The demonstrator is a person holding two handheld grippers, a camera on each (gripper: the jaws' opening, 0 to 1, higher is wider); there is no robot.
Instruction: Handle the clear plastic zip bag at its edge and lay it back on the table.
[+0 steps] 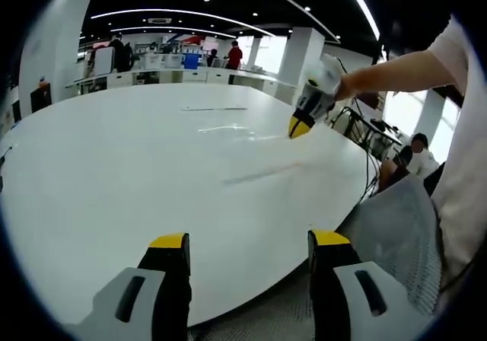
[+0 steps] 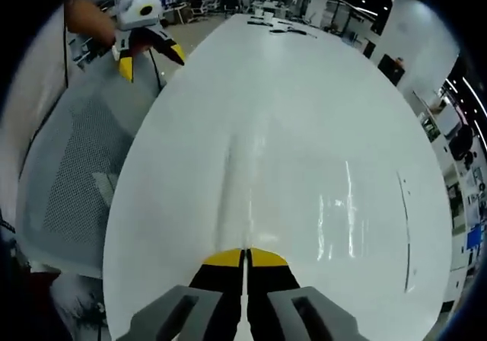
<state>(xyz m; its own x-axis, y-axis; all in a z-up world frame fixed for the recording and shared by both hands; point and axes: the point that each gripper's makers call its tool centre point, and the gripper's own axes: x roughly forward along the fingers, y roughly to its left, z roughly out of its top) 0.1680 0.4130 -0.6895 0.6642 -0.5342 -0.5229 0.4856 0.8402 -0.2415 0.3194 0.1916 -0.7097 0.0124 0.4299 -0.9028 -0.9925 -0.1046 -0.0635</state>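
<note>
My left claw [image 1: 247, 242] hangs spread wide over the near edge of the white table [image 1: 114, 166], its yellow-tipped jaws well apart with nothing between them and nothing touched; in the right gripper view I see it off at the upper left [image 2: 151, 58], above the mesh chair back [image 2: 76, 173], jaws likewise splayed. My right claw [image 2: 245, 259] is clenched, its two yellow tips pressed together with only a thin seam between; the clear plastic zip bag [image 2: 243, 181] runs forward from those tips as a faint raised fold with glossy streaks on the tabletop, and the tips appear to pinch its near edge, though the film is too transparent to be sure. In the left gripper view that claw [image 1: 298, 128] points down at the table by the bag's shiny patch [image 1: 228, 130].
</note>
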